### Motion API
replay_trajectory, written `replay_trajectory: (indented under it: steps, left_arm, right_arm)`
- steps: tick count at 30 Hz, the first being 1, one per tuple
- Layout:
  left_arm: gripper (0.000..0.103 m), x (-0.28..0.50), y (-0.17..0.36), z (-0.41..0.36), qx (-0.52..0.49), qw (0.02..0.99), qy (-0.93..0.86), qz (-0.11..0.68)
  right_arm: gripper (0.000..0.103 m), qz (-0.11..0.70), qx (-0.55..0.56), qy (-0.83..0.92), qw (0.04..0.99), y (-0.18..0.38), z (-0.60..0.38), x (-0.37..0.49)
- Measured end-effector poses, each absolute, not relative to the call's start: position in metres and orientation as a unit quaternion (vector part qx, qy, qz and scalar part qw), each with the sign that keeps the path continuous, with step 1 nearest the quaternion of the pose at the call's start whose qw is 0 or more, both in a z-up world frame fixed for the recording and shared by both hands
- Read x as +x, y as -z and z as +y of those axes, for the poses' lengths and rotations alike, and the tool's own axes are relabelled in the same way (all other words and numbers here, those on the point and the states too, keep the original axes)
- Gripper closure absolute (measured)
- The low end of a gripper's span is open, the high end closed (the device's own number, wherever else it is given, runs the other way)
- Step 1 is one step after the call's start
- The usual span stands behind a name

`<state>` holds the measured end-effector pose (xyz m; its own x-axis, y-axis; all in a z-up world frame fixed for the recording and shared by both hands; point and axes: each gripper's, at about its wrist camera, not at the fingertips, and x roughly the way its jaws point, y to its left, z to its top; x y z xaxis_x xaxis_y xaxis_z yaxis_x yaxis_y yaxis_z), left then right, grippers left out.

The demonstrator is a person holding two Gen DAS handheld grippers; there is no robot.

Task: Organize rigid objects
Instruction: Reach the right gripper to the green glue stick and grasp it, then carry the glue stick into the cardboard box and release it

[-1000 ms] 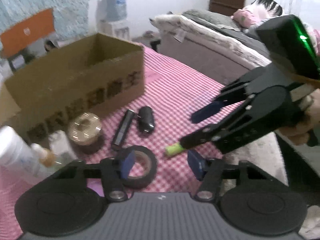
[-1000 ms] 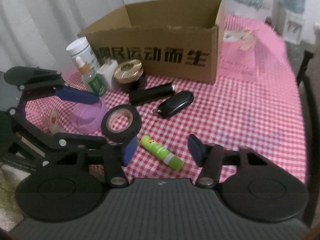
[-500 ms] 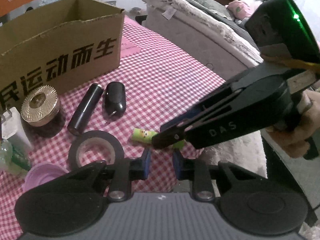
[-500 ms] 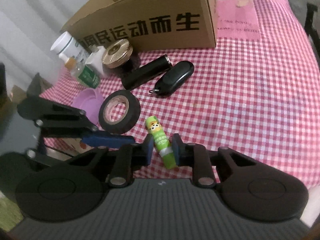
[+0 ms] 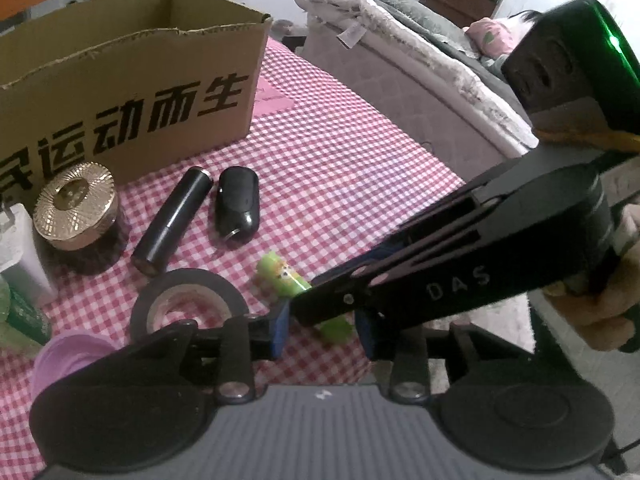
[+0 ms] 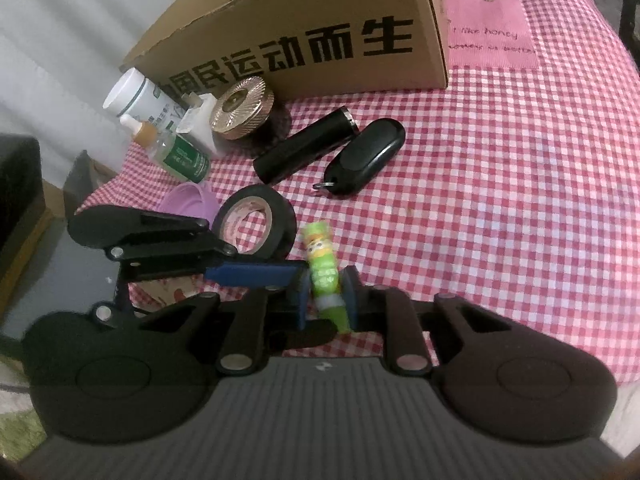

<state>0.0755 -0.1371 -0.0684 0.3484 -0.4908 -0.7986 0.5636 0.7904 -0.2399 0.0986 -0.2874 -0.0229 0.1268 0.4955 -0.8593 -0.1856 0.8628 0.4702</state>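
My right gripper (image 6: 325, 296) is shut on a green glue stick (image 6: 323, 272) near the table's front edge; the stick also shows in the left wrist view (image 5: 282, 276), partly hidden by the right gripper (image 5: 320, 304). My left gripper (image 5: 322, 328) is open and empty, its pads either side of the right gripper's tip. A black tape roll (image 6: 254, 226), a black tube (image 6: 306, 148) and a black key fob (image 6: 366, 158) lie on the checked cloth. An open cardboard box (image 6: 320, 32) stands behind them.
A gold-lidded jar (image 6: 242, 108), a white bottle (image 6: 138, 98), a small green bottle (image 6: 176, 148), a white plug (image 6: 200, 122) and a purple lid (image 6: 188, 202) sit at the left. A bed (image 5: 420, 60) lies beyond the table's right edge.
My right gripper closed on the glue stick and lifted its near end. My left gripper shut, then opened again, and moved close beside the right gripper.
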Motion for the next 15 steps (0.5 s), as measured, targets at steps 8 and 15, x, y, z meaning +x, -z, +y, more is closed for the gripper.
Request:
replay_trajectory:
  steps: [8,15]
  left_arm:
    - [0.067,0.062,0.03,-0.116,0.021,0.846,0.32,0.426]
    - [0.066,0.078,-0.057,-0.067,0.029,0.889,0.273,0.367]
  right_arm:
    - [0.089,0.587,0.165,-0.22,0.761,-0.003,-0.289,0.086]
    - [0.089,0.494,0.165,-0.278,0.807,-0.083,-0.254,0.111]
